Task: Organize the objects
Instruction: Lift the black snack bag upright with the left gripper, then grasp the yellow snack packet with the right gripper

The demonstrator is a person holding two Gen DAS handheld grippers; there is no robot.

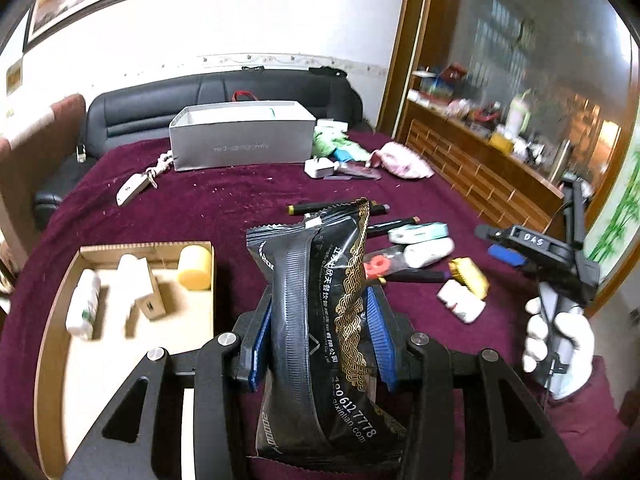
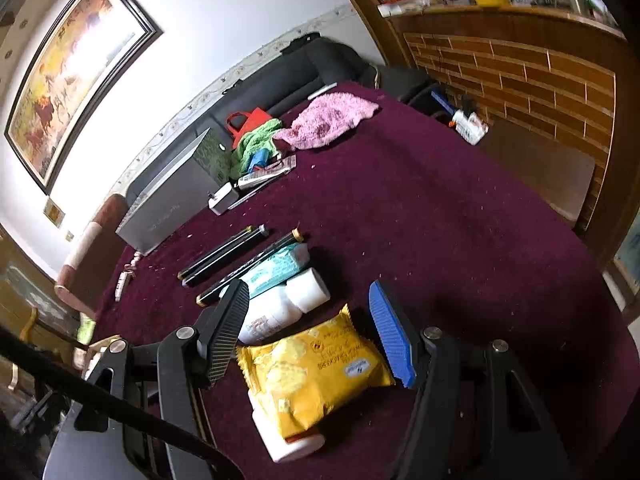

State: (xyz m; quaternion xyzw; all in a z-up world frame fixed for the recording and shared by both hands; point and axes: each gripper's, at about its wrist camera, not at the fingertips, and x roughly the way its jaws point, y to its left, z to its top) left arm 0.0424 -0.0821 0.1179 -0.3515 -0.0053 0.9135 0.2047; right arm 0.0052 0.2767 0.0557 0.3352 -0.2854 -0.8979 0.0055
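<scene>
My left claw (image 1: 320,344) is clamped on a black, gold-patterned foil snack packet (image 1: 320,320), held above the maroon-clothed table (image 1: 240,200) beside the cardboard tray (image 1: 52,320).
It looks light, crinkly and slippery, so I pinch mid-body; my right claw (image 2: 316,332) stands apart over a yellow plastic-wrapped snack (image 2: 312,376).

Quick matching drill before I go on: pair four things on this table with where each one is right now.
Things:
1. black packet
2. yellow packet
3. yellow roll
4. pink cloth

Places:
A. in the cardboard tray
B. between the open right gripper's fingers, not gripped
C. clamped in the left gripper
D. far side of the table, beside the green cloth

Pairs: 1-C, 2-B, 3-A, 4-D
</scene>
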